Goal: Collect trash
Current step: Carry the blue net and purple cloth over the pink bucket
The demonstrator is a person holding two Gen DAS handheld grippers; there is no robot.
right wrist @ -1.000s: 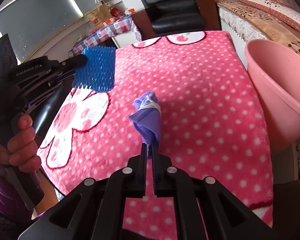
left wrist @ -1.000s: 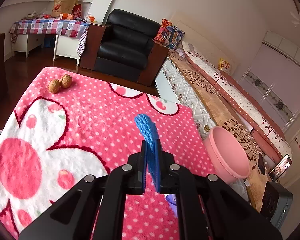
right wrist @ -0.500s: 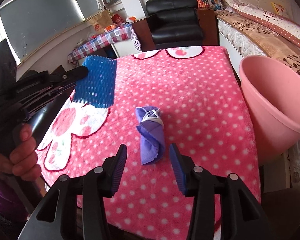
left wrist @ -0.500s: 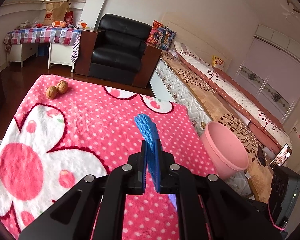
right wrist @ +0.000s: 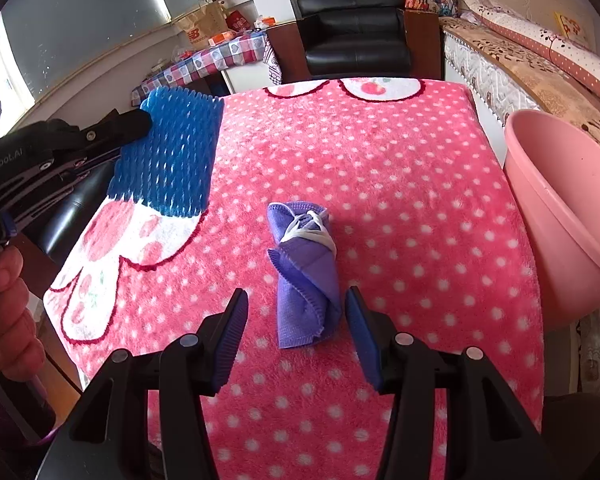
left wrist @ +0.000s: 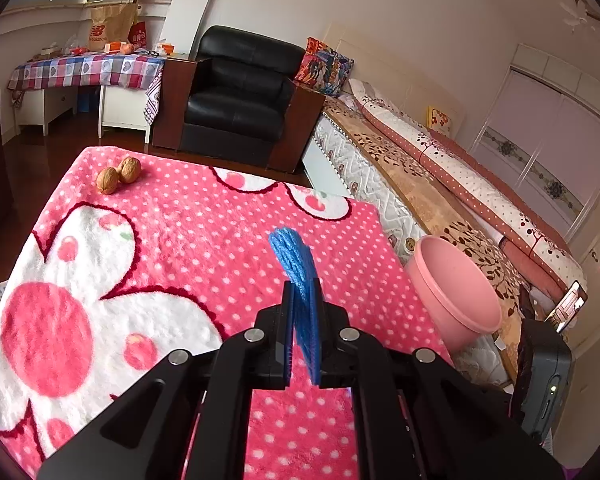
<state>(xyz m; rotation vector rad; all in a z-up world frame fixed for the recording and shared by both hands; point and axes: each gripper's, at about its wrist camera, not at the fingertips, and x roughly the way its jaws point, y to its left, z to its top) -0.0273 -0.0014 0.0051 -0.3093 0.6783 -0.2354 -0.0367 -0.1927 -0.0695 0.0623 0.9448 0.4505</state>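
My left gripper is shut on a blue foam fruit net, held above the pink polka-dot blanket; from the right wrist view the net hangs flat at the left, with the left gripper clamped on its edge. A rolled purple cloth tied with a white band lies on the blanket. My right gripper has its jaws opening, astride the cloth's near end; the pads do not press on it. A pink basin stands off the blanket's right edge.
Two walnuts lie at the blanket's far left corner. Beyond it stand a black armchair and a table with a checked cloth. A bed runs along the right. A hand grips the left tool's handle.
My right gripper has gone from shut on the purple cloth to wide open, leaving the cloth lying on the blanket. The left gripper keeps its hold on the blue net.
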